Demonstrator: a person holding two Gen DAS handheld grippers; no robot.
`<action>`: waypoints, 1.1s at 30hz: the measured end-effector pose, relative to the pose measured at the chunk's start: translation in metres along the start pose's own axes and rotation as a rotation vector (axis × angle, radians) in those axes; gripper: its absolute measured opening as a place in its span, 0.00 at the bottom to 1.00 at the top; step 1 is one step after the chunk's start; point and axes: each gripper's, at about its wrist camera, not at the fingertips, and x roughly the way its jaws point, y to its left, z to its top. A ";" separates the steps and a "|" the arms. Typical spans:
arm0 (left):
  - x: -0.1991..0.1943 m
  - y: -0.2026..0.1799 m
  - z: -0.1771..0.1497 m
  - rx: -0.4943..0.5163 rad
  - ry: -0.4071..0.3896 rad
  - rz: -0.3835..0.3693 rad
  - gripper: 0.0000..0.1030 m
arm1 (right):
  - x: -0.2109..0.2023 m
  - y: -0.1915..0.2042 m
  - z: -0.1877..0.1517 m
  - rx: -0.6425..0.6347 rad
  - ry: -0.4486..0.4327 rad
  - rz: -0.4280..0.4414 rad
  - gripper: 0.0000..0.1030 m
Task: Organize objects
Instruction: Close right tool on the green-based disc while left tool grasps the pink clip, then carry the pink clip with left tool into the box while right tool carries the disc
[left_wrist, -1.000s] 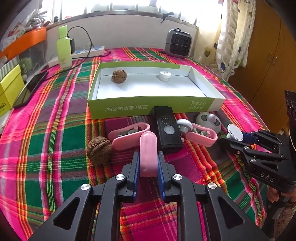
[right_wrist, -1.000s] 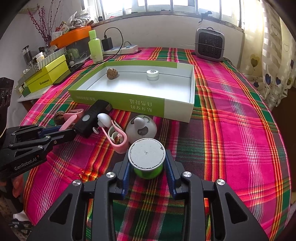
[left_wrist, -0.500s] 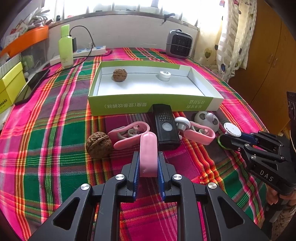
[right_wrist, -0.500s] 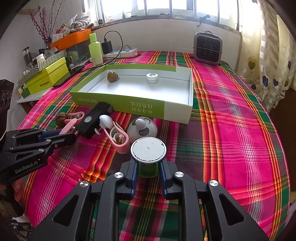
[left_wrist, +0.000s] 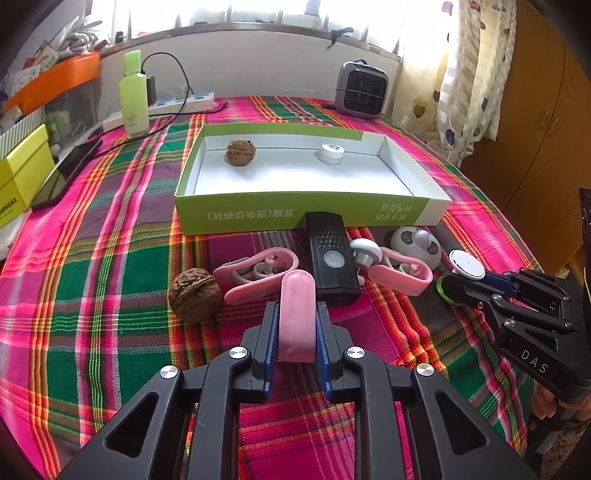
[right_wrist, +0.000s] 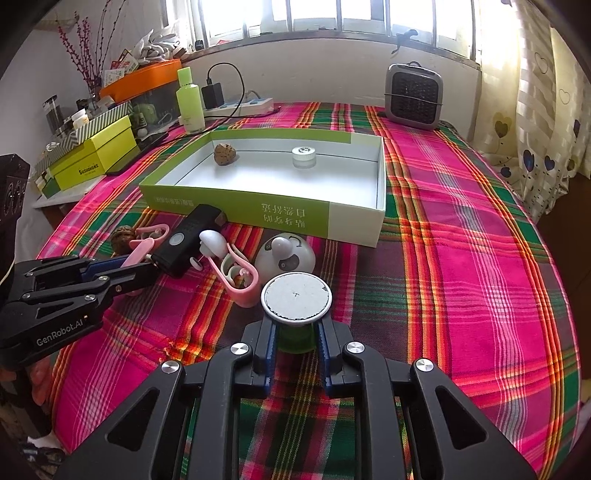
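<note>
My left gripper (left_wrist: 295, 314) is shut on a pink bar-shaped piece (left_wrist: 296, 306) and holds it above the plaid cloth. My right gripper (right_wrist: 295, 330) is shut on a green spool with a white round top (right_wrist: 295, 299); it also shows in the left wrist view (left_wrist: 466, 264). The green-walled open box (left_wrist: 258, 216) stands ahead and holds a walnut (left_wrist: 241, 152) and a small white jar (left_wrist: 331, 153). In front of it lie a loose walnut (left_wrist: 195, 293), two pink clips (left_wrist: 255, 271) (left_wrist: 400, 271), a black device (left_wrist: 332, 262) and a white panda gadget (left_wrist: 415, 243).
A small grey heater (left_wrist: 362, 88), a green bottle (left_wrist: 133, 96), a power strip with a cable (left_wrist: 184, 103), a black phone (left_wrist: 68, 171) and yellow boxes (right_wrist: 92, 157) stand along the far and left edges. A wooden cabinet (left_wrist: 535, 129) is at the right.
My right gripper closed on the green spool and lifted it. My left gripper rose a little with the pink piece still held.
</note>
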 end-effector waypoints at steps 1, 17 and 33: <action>0.000 0.000 0.000 -0.002 0.000 0.000 0.16 | 0.000 0.000 0.000 0.000 0.000 0.001 0.18; -0.006 -0.001 -0.002 -0.010 -0.007 0.003 0.16 | -0.007 0.001 0.000 0.008 -0.028 0.006 0.18; -0.029 -0.006 0.007 -0.003 -0.054 0.018 0.16 | -0.021 0.006 0.011 0.003 -0.075 0.029 0.18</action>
